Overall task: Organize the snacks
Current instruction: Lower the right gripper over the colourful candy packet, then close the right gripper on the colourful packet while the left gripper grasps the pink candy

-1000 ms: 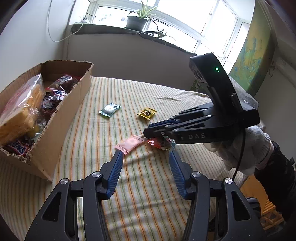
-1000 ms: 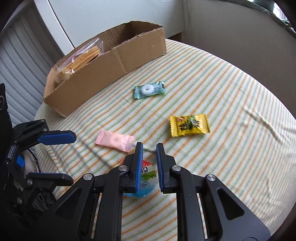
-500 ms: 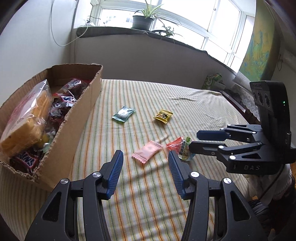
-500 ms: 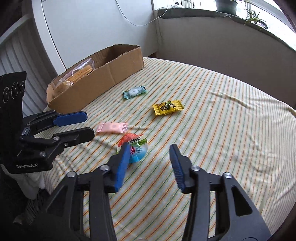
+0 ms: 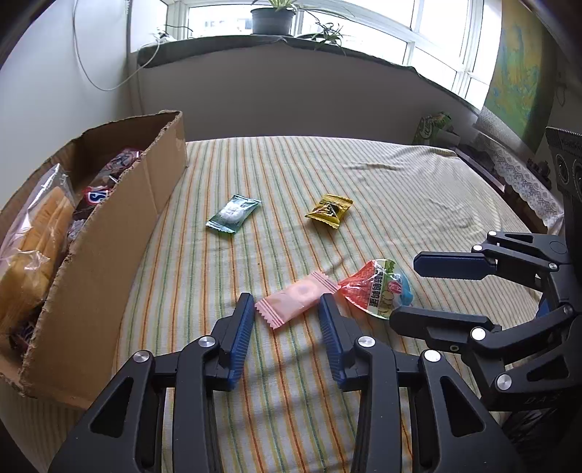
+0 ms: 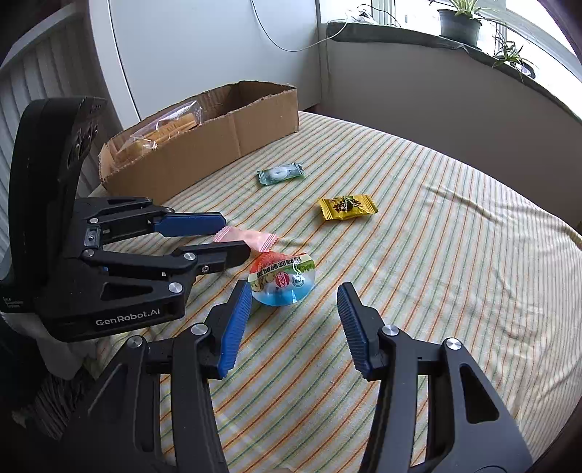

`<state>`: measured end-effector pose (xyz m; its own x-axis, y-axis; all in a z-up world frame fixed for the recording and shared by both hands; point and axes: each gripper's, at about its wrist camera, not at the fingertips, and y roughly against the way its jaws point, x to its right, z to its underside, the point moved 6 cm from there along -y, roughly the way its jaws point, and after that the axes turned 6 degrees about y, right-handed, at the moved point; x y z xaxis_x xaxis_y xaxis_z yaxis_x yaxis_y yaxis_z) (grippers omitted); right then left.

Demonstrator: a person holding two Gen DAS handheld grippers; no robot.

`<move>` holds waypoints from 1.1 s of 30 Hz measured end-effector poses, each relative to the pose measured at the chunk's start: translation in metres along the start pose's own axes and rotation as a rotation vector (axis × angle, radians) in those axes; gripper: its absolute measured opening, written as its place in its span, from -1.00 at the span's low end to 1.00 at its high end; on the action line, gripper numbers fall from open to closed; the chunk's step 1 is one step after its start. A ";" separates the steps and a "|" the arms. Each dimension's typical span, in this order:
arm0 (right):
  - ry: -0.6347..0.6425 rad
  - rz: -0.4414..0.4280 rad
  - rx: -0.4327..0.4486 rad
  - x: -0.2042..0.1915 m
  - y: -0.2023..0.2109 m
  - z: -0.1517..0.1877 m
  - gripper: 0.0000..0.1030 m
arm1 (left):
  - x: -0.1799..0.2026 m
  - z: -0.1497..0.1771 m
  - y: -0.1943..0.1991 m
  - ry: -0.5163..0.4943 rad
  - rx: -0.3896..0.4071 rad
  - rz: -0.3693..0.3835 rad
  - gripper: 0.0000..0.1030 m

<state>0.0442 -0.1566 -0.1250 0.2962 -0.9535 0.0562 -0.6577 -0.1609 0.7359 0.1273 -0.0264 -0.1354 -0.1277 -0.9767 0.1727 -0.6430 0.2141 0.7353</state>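
Note:
A pink wrapped candy (image 5: pixel 295 303) (image 6: pixel 247 238) lies on the striped cloth, just in front of my open left gripper (image 5: pixel 287 309) (image 6: pixel 214 240). Beside it lies a red and blue jelly cup (image 5: pixel 378 287) (image 6: pixel 282 279), just ahead of my open right gripper (image 6: pixel 294 302) (image 5: pixel 403 287). A teal candy (image 5: pixel 233 213) (image 6: pixel 280 173) and a yellow candy (image 5: pixel 329 210) (image 6: pixel 347 206) lie farther off. A cardboard box (image 5: pixel 120 233) (image 6: pixel 218 142) holds several snacks at the left.
The striped table (image 5: pixel 400 189) drops off at the right and near edges. A wall and a windowsill with potted plants (image 5: pixel 271 18) stand behind. Clutter (image 5: pixel 436 125) sits at the far right.
My right gripper let go of the jelly cup, opened and drew back. My left gripper moved forward toward the pink candy.

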 end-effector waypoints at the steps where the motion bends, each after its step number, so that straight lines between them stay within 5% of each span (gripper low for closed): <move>1: 0.003 -0.002 -0.002 -0.001 -0.001 0.000 0.00 | 0.000 0.000 0.001 -0.004 0.000 -0.001 -0.39; 6: 0.015 0.006 -0.007 -0.004 -0.006 0.000 0.00 | 0.004 0.001 0.001 -0.020 0.002 -0.005 -0.53; 16: 0.041 0.030 -0.035 -0.008 -0.020 -0.002 -0.04 | 0.008 -0.007 0.001 -0.055 -0.008 -0.017 -0.50; 21: 0.003 0.006 -0.036 0.000 -0.020 -0.001 -0.21 | 0.009 -0.009 -0.007 -0.065 -0.030 -0.017 -0.49; 33: -0.109 0.024 -0.036 0.037 -0.011 0.008 -0.21 | 0.022 -0.015 -0.020 -0.102 -0.063 0.025 -0.50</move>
<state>0.0568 -0.1926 -0.1366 0.2028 -0.9792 0.0018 -0.6375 -0.1307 0.7593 0.1485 -0.0515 -0.1370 -0.2213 -0.9669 0.1267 -0.5900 0.2362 0.7721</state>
